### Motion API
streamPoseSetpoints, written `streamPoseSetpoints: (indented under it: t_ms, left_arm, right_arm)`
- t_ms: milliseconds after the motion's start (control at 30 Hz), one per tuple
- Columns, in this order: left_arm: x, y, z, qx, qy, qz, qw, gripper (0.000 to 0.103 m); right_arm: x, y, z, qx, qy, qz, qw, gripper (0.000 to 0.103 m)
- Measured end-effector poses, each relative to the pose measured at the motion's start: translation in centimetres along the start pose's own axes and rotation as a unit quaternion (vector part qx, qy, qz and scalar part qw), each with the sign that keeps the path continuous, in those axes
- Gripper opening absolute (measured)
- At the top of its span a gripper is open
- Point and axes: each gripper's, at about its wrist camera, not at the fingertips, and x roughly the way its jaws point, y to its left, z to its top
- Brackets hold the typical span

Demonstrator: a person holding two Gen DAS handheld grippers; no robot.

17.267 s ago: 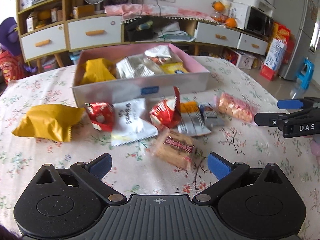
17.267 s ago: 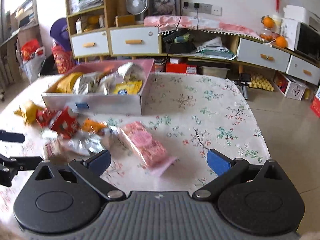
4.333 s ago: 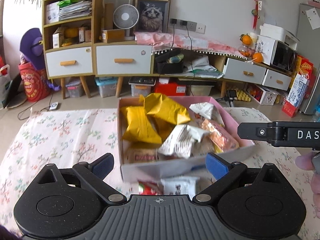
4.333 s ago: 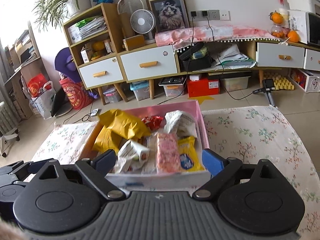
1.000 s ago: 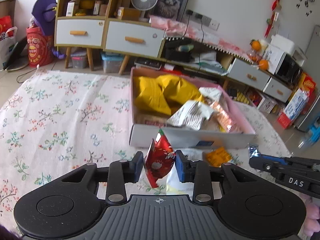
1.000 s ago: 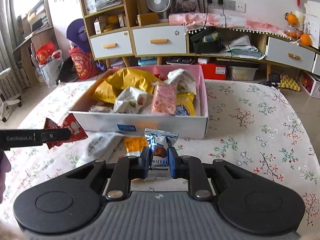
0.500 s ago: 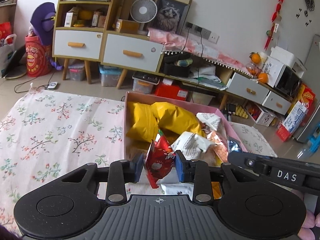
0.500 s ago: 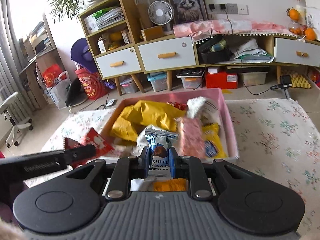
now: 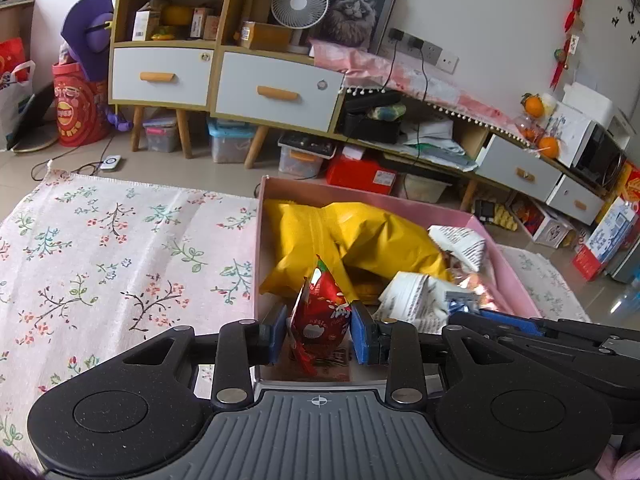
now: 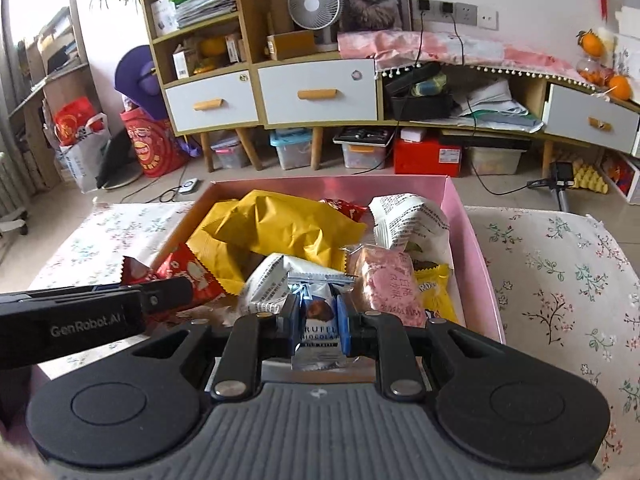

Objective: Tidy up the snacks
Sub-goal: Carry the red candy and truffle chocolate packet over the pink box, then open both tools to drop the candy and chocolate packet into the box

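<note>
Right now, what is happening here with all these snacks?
A person is sorting snacks into a pink box with a claw in each hand. The left claw grips a red snack packet, and the right claw grips a blue chocolate packet. Both are held over the near edge of the box, which is already full of yellow, white and pink packets.

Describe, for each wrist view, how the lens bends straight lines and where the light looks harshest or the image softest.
Left wrist view: the cabinet leans and curves toward the frame edges, and the red snack packet reflects a small bright glint.
Right wrist view: the window corner at top left is blown out white, and the floral tablecloth goes soft toward the right edge.
</note>
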Motion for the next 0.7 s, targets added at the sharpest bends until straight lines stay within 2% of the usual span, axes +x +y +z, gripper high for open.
streamPoseSetpoints:
  t_ms: [233, 467, 700]
  left_arm:
    - [0.2, 0.3, -0.2, 0.004, -0.005, 0.001, 1.0, 0.033]
    - [-0.6, 0.0, -0.2, 0.006, -0.011, -0.007, 0.9999, 0.034]
    - [-2.4, -0.4, -0.3, 0.011, -0.017, -0.004, 0.9998, 0.052]
  right_arm:
    - [0.3, 0.1, -0.2, 0.004, 0.0, -0.005, 1.0, 0.019]
    - [-0.6, 0.0, 0.3, 0.013, -0.002, 0.011, 1.0, 0.028]
    - [-2.4, 0.3, 0.9, 0.011, -0.017, 0.021, 1.0, 0.044]
